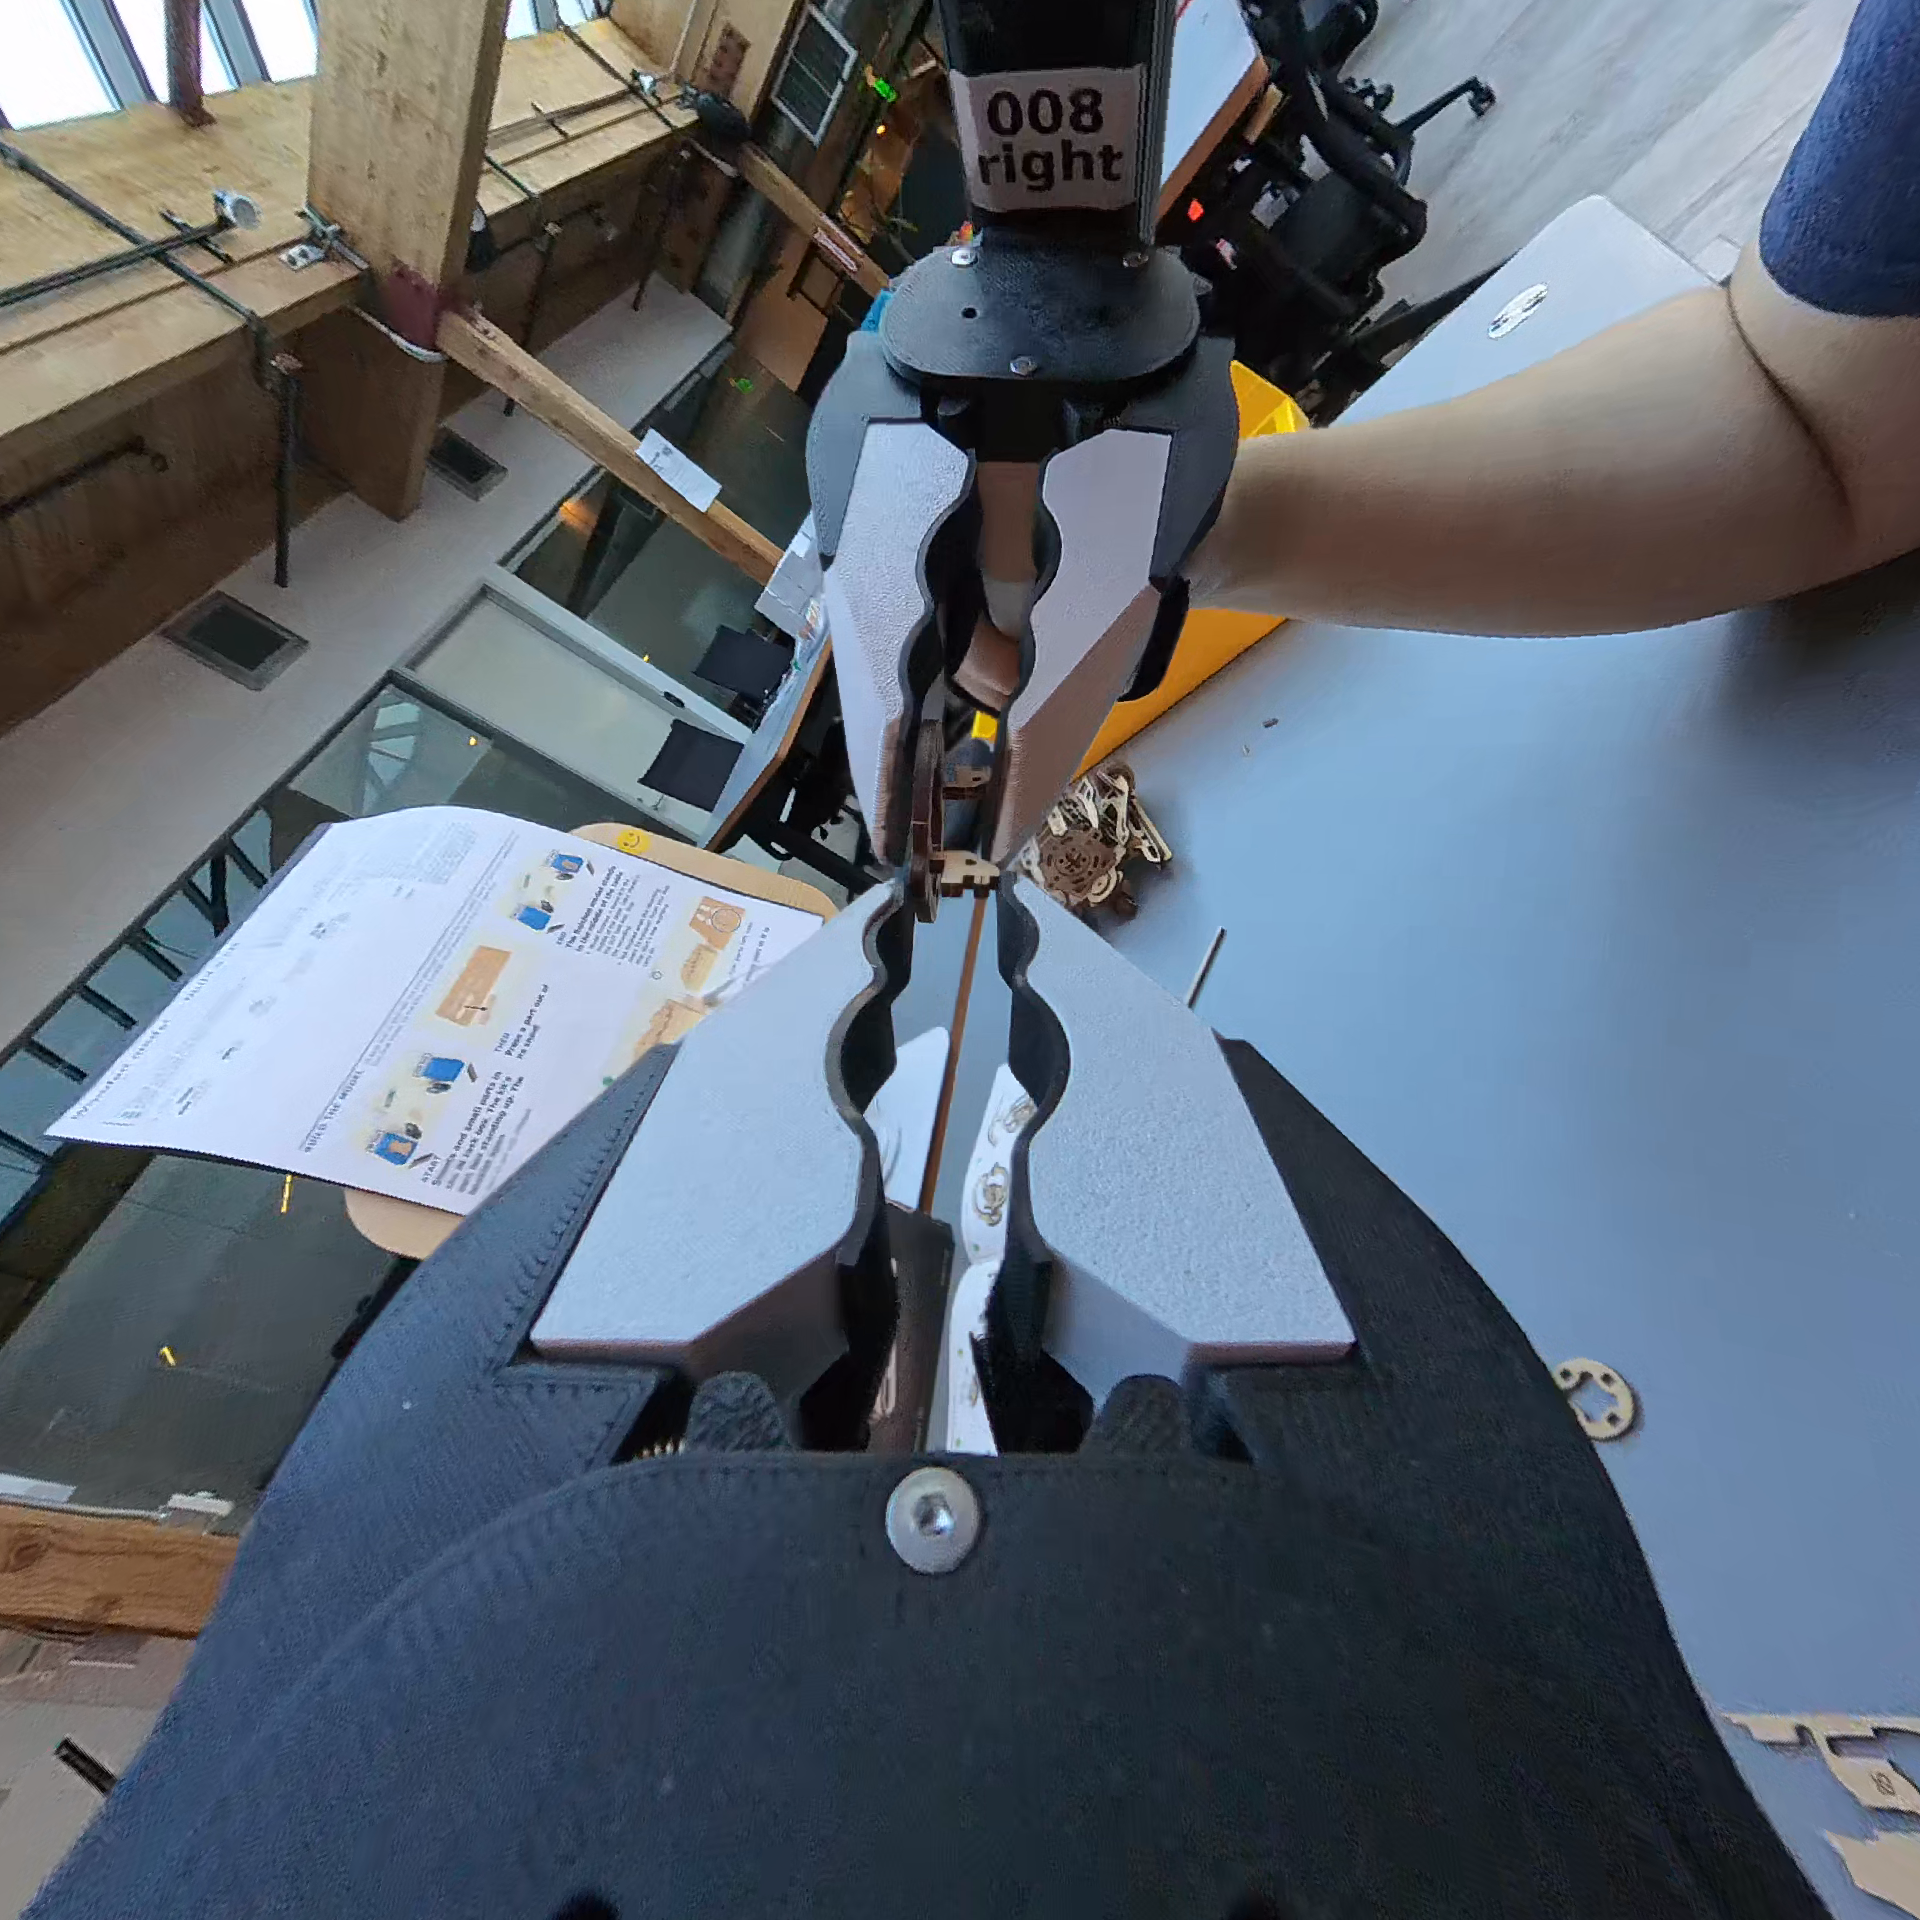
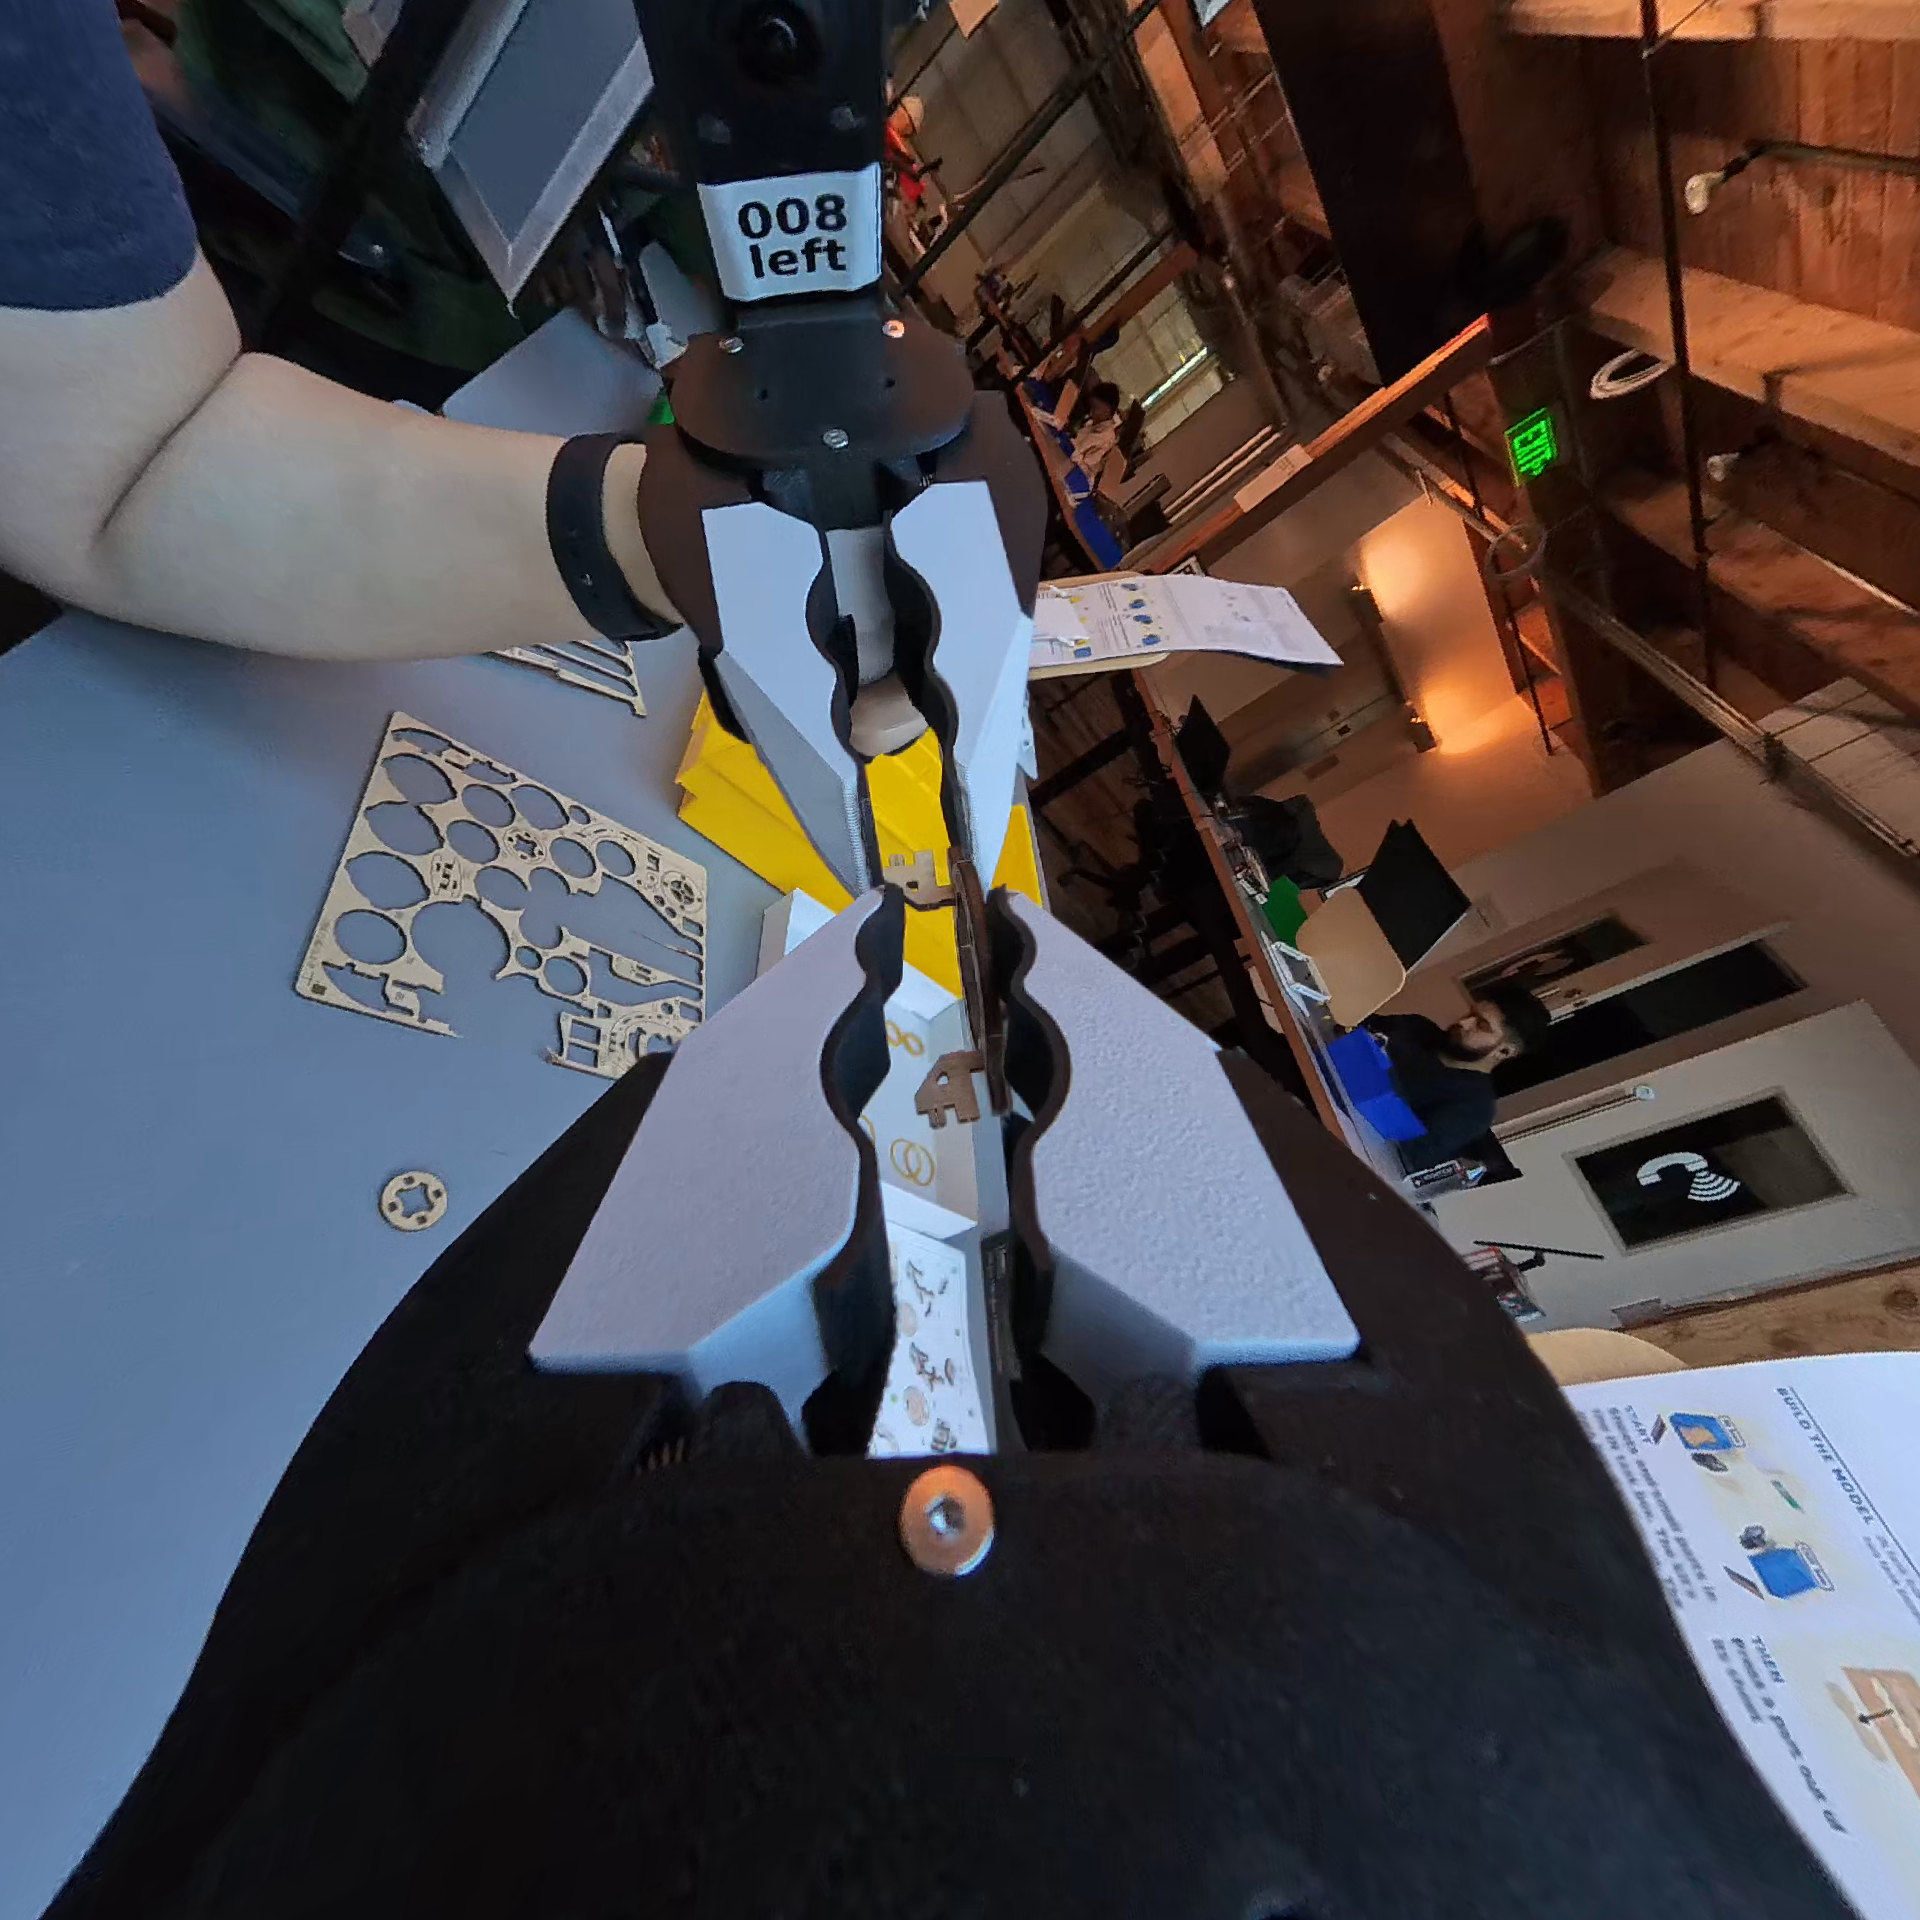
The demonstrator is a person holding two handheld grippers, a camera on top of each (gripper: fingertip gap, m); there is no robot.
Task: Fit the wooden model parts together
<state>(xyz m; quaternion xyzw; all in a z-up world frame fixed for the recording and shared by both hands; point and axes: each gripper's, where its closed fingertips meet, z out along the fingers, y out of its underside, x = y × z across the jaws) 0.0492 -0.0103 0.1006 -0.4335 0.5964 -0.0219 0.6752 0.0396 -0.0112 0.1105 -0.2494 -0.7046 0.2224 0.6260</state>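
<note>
Wooden disc sits clamped in the right gripper; the left gripper, tip to tip with it, pinches a small tab.

The left gripper and right gripper are held tip to tip, fingers nearly closed, forearms bare.

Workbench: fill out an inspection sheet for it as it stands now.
Surface: grey table.
Job's things: wooden disc and small wooden part, meeting in mid-air.
Clutter: punched-out plywood sheet, loose wooden ring, part-built model, yellow bin, instruction sheet on a clipboard.
Grippers: left gripper shut on the small wooden part; right gripper shut on the wooden disc.
Cables: nothing seen.
Surroundings: timber beams, a seated person.
</note>
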